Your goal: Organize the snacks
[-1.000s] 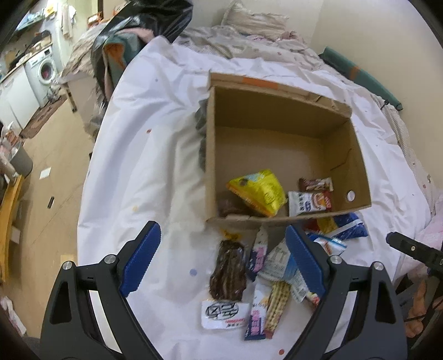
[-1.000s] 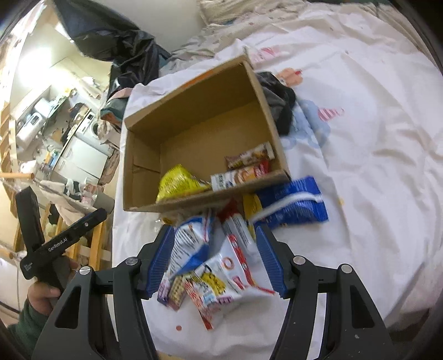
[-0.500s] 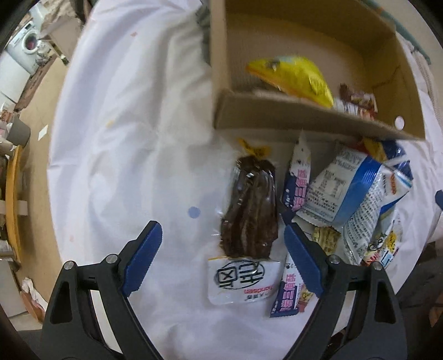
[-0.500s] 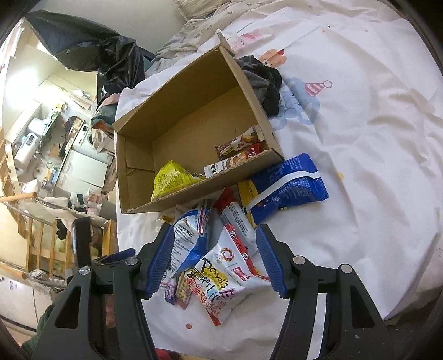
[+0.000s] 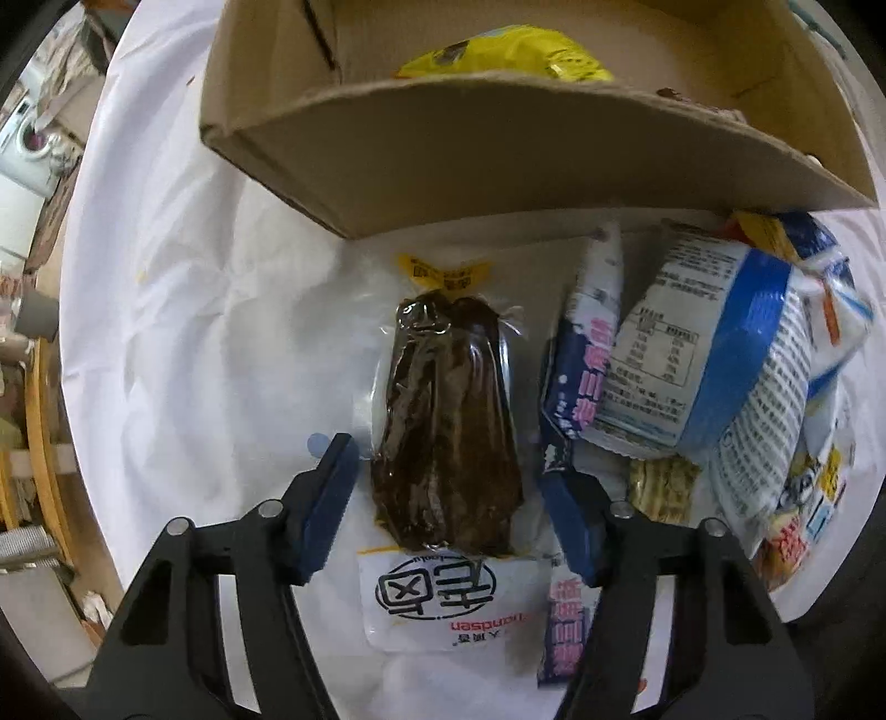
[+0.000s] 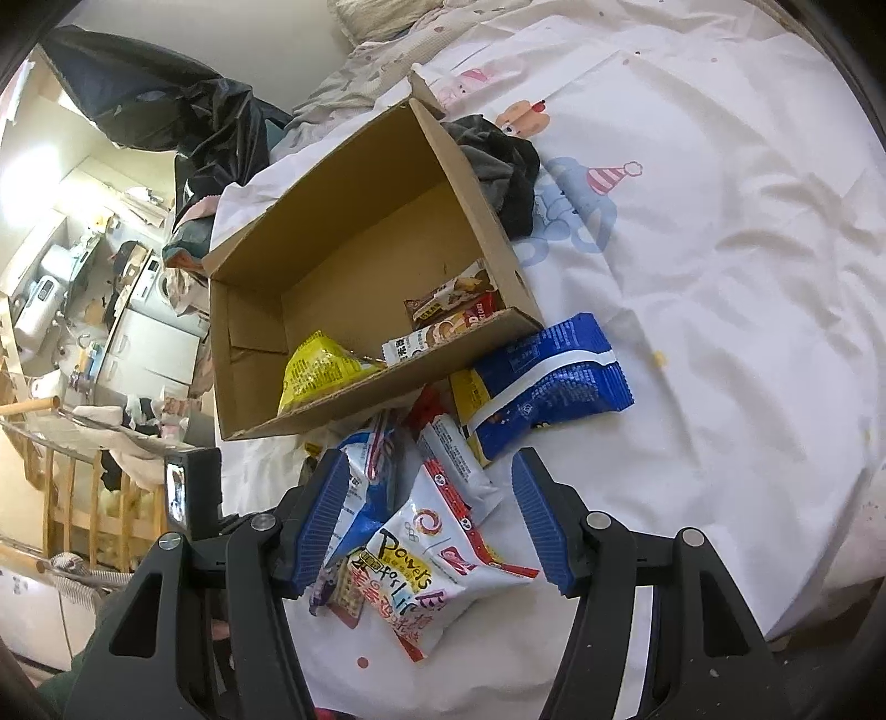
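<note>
Hidden: cardboard box (image 5: 498, 149) near wall blocks most of its inside in left view; yellow bag (image 5: 504, 52) only partly seen; snack pile (image 5: 720, 354) overlapping, labels blurred.
Left gripper (image 5: 454, 493): wide open, straddling brown vacuum pack (image 5: 443, 432), contact unclear.
Right gripper (image 6: 429, 526): wide open over white Powers bag (image 6: 437, 570), not clamped.
Blue bag (image 6: 548, 382): just beside box front.
Surface: bed, white sheet (image 6: 720, 249).
Room: black plastic bag (image 6: 166, 111), appliances at left, blurry.

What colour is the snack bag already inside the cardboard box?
Yellow bag in the cardboard box, clearest in the right wrist view.
</note>
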Demonstrator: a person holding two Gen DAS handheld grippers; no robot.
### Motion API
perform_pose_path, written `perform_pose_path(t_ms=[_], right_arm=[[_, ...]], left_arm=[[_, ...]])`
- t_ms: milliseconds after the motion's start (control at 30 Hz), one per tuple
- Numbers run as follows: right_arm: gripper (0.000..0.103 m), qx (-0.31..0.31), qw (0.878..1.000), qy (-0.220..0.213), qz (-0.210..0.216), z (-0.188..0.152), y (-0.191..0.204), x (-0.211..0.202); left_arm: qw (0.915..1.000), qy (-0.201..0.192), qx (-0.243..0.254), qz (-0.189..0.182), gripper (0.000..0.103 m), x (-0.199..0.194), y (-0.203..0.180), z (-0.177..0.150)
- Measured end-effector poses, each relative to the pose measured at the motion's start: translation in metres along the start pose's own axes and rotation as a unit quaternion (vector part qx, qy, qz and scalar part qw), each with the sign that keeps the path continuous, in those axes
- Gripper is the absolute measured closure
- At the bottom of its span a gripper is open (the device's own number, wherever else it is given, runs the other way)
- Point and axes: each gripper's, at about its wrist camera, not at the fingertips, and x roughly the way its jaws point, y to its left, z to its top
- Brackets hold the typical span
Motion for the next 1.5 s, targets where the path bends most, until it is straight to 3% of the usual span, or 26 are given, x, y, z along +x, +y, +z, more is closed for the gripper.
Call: perform_pose_path(t_ms=[267, 367, 433, 567, 733, 800, 867, 967, 1033, 1133, 1233, 1300, 1333, 1500], right_arm=[[0.038, -0.008, 0.999, 0.029, 0.01, -0.004, 0.004, 0.008], [0.038, -0.04, 0.998, 0.04, -0.014, -0.01, 0.013, 0.013], [0.037, -0.061, 0.996, 0.06, -0.008, -0.015, 0.021, 0.019], [0.008, -0.112, 0.987, 0.103, -0.043, -0.03, 0.035, 0.039], [0.007, -0.169, 0.97, 0.157, -0.079, -0.047, 0.048, 0.069], [0.008, -0.194, 0.967, 0.145, -0.081, -0.05, 0.059, 0.069], [0.008, -0.198, 0.972, 0.12, -0.044, -0.047, 0.07, 0.057], [0.009, -0.136, 0.98, 0.113, 0.087, -0.035, 0.074, 0.044], [0.018, -0.092, 0.98, 0.118, 0.134, -0.028, 0.071, 0.046], [0.025, -0.051, 0.978, 0.124, 0.158, -0.022, 0.067, 0.055], [0.036, -0.034, 0.978, 0.131, 0.156, -0.02, 0.069, 0.067], [0.054, -0.032, 0.979, 0.137, 0.15, -0.02, 0.068, 0.072], [0.069, -0.034, 0.979, 0.137, 0.148, -0.019, 0.068, 0.072], [0.079, -0.069, 0.983, 0.101, 0.136, -0.018, 0.072, 0.057]], left_arm=[[0.9996, -0.008, -0.021, 0.015, 0.043, -0.024, 0.004, -0.011], [0.9995, -0.008, -0.028, 0.008, 0.043, -0.036, 0.005, -0.021], [0.9994, -0.009, -0.033, 0.01, 0.043, -0.04, 0.005, -0.026], [0.9991, -0.017, -0.039, 0.006, 0.043, -0.047, 0.004, -0.03], [0.9993, -0.03, -0.023, 0.008, 0.043, -0.053, 0.0, -0.04], [0.9993, -0.026, -0.026, 0.003, 0.043, -0.052, -0.003, -0.04], [0.9992, -0.035, -0.018, 0.001, 0.043, -0.056, 0.0, -0.037], [0.9974, -0.071, 0.012, 0.002, 0.043, -0.073, -0.004, -0.048], [0.9947, -0.098, 0.031, -0.002, 0.043, -0.083, -0.016, -0.052], [0.9913, -0.121, 0.049, -0.015, 0.043, -0.098, -0.028, -0.056], [0.9893, -0.13, 0.057, -0.032, 0.043, -0.106, -0.034, -0.052], [0.9887, -0.133, 0.058, -0.039, 0.043, -0.107, -0.037, -0.049], [0.9891, -0.13, 0.057, -0.038, 0.043, -0.107, -0.036, -0.047], [0.9909, -0.121, 0.046, -0.037, 0.043, -0.102, -0.034, -0.044]])
